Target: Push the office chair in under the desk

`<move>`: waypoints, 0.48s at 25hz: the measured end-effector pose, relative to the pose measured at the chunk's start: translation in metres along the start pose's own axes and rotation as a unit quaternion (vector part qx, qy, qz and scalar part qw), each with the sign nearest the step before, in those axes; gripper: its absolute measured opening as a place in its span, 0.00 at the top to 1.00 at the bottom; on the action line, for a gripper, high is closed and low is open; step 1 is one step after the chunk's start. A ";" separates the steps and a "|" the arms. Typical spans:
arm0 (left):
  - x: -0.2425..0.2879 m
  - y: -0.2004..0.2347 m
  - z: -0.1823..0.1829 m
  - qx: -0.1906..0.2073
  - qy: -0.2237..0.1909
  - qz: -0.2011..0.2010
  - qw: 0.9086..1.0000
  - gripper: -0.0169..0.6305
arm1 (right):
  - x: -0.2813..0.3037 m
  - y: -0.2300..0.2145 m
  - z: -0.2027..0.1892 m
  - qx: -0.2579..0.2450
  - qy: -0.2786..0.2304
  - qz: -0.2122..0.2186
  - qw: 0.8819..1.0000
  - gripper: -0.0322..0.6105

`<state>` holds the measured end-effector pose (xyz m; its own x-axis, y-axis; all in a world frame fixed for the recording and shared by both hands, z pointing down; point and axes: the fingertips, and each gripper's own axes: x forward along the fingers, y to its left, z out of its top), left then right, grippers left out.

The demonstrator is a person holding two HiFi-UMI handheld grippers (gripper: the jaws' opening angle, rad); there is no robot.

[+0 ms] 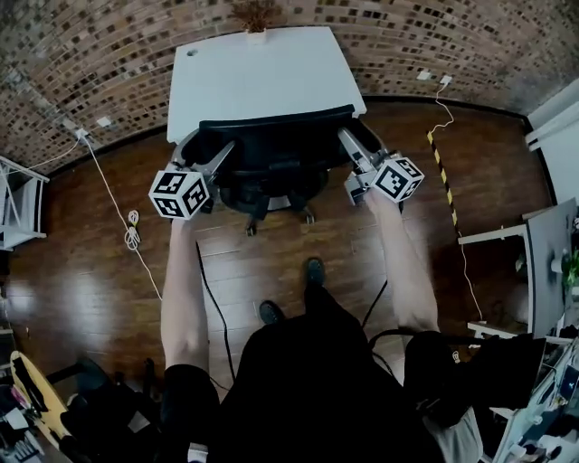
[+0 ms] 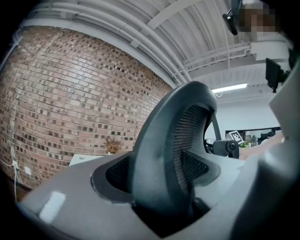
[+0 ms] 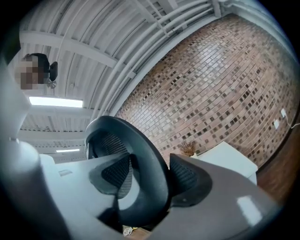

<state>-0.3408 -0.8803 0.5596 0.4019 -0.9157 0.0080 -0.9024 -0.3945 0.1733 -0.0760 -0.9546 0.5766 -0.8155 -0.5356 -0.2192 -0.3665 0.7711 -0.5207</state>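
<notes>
The black office chair (image 1: 271, 154) stands with its seat partly beneath the white desk (image 1: 262, 77), its backrest facing me. My left gripper (image 1: 222, 152) holds the backrest's left edge and my right gripper (image 1: 351, 145) holds its right edge. In the left gripper view the backrest's dark rim (image 2: 154, 140) runs between the jaws of the left gripper (image 2: 159, 174), and both pads press on it. The right gripper view shows the same: the curved rim (image 3: 140, 154) is clamped in the right gripper (image 3: 147, 183). The desk's white top (image 3: 229, 159) lies just beyond.
A dried plant (image 1: 256, 16) sits at the desk's far edge against the brick wall (image 1: 109, 54). A white cable (image 1: 131, 231) trails on the wooden floor at left, and striped tape (image 1: 443, 181) at right. The person's shoes (image 1: 314, 269) stand behind the chair. Another desk (image 1: 547, 262) is far right.
</notes>
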 end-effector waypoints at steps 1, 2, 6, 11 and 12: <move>0.002 0.000 -0.005 0.005 -0.006 0.003 1.000 0.31 | -0.003 -0.003 -0.002 0.002 -0.004 0.006 1.000 0.55; 0.004 0.000 -0.010 0.008 -0.011 0.005 1.000 0.31 | -0.005 -0.006 -0.003 0.004 -0.006 0.010 1.000 0.55; 0.044 0.003 -0.006 0.014 -0.011 0.018 1.000 0.31 | 0.007 -0.038 0.022 0.020 -0.003 0.022 1.000 0.56; 0.123 0.013 0.038 0.004 0.025 0.054 0.998 0.30 | 0.053 -0.096 0.092 0.089 0.026 0.039 0.995 0.57; 0.129 0.022 0.034 0.004 0.027 0.055 0.998 0.30 | 0.061 -0.104 0.089 0.092 0.025 0.038 0.995 0.57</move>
<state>-0.3140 -1.0101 0.5309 0.3069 -0.9484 0.0794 -0.9431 -0.2918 0.1596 -0.0475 -1.0980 0.5446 -0.8607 -0.4568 -0.2248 -0.2186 0.7303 -0.6472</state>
